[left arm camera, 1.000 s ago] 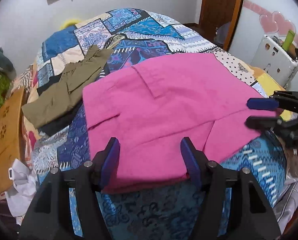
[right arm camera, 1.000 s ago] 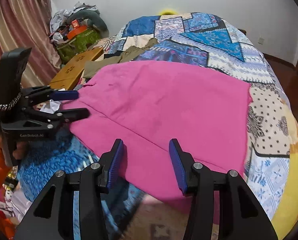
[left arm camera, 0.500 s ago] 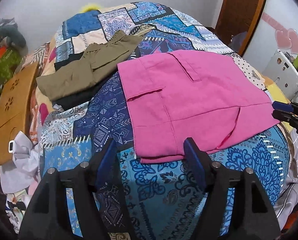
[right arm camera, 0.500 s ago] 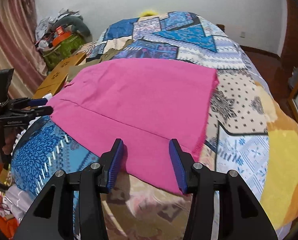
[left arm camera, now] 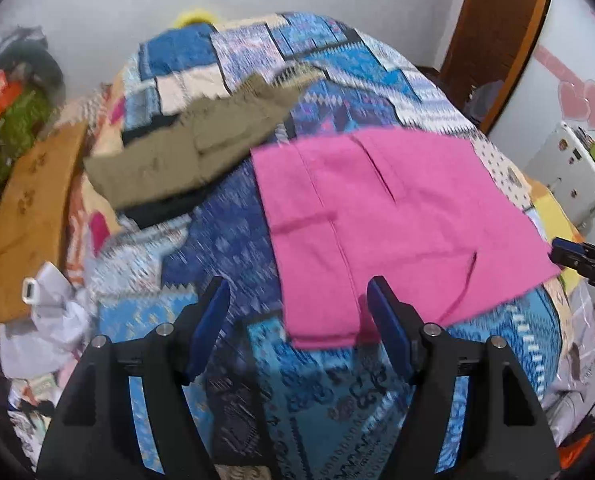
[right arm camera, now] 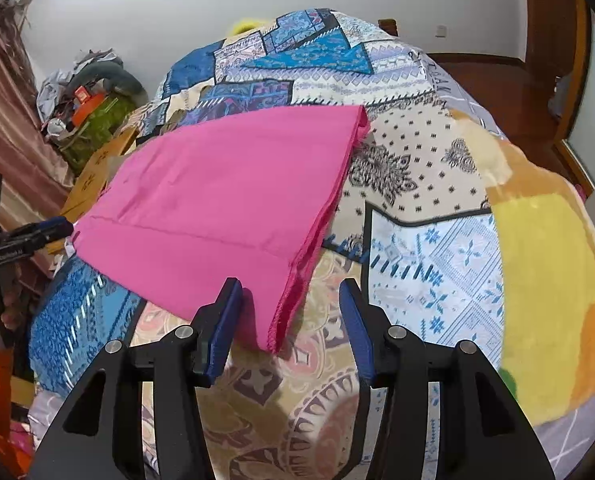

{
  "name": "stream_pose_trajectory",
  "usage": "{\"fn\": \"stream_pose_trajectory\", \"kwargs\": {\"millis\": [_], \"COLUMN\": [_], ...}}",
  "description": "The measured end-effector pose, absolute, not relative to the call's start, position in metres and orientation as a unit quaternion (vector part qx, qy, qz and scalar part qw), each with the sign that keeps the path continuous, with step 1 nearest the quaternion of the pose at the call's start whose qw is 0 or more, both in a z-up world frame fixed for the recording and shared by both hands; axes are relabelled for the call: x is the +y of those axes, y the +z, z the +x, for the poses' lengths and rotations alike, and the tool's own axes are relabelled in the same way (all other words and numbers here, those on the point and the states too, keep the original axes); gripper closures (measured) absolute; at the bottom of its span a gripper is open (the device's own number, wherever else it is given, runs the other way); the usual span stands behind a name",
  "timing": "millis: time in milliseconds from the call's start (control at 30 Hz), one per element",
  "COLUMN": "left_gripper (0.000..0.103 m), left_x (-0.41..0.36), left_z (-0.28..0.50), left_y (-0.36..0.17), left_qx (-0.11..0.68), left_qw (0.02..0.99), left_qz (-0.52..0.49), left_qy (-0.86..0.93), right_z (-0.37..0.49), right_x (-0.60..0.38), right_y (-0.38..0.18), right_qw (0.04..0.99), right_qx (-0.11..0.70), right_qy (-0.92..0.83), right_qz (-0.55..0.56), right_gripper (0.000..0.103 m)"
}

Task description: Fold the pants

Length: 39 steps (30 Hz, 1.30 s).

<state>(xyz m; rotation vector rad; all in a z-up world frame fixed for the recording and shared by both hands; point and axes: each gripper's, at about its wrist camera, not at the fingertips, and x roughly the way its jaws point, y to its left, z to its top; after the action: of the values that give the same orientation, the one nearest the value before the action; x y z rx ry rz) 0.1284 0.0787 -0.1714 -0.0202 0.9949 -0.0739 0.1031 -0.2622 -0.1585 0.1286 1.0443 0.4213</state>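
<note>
on the patchwork bedspread point(left arm camera: 233, 240), in the left wrist view, the pink pants point(left arm camera: 377, 216) lie flat, already folded at least once, with their near corner between the spread fingers of your left tool point(left arm camera: 299, 320), which grips nothing. the view is smeared, so you look to be swinging; close in a hurry and you may pinch only the top layer, or catch the bedspread with it. the olive pants point(left arm camera: 185, 160) sit just beside the far left corner, and a wide sweep could drag them. your right tool point(left arm camera: 577, 254) shows at the right edge near the cloth, but from here you cannot tell its opening.

in the right wrist view, the right tool point(right arm camera: 291, 316) is spread and empty, with the pink pants point(right arm camera: 225, 196) ending in a stitched corner point(right arm camera: 275, 332) that droops over the bed edge between the fingers. that hanging corner is your risk: lift it alone and the layers underneath may slide apart and spoil the fold. the left tool point(right arm camera: 53, 226) waits at the opposite corner.
</note>
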Motion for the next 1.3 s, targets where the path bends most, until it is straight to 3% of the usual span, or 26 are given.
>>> {"fn": "stream_pose_trajectory", "kwargs": {"millis": [500,1067,1167,1300], "left_gripper": [0.032,0.031,0.031,0.031], "left_x": [0.087,0.081,0.084,0.085], "left_z": [0.224,0.303,0.310,0.314], "left_y": [-0.150,-0.202,-0.214,-0.233], "left_qx": [0.457,0.503,0.514,0.535], "left_qw": [0.889,0.864,0.856,0.841], "left_qz": [-0.010,-0.021,-0.040,-0.060], "left_qy": [-0.013,-0.022,-0.037,-0.053], "right_z": [0.160,0.261,0.276,0.293], "right_x": [-0.266,-0.273,-0.275,-0.275], "right_y": [-0.135,-0.194,-0.203,-0.218], "right_qw": [0.875,0.851,0.854,0.840], "right_qx": [0.446,0.489,0.487,0.505], "right_qy": [0.185,0.172,0.157,0.161], "right_qz": [0.048,0.086,0.092,0.117], "right_gripper": [0.055,0.055,0.049,0.049]}}
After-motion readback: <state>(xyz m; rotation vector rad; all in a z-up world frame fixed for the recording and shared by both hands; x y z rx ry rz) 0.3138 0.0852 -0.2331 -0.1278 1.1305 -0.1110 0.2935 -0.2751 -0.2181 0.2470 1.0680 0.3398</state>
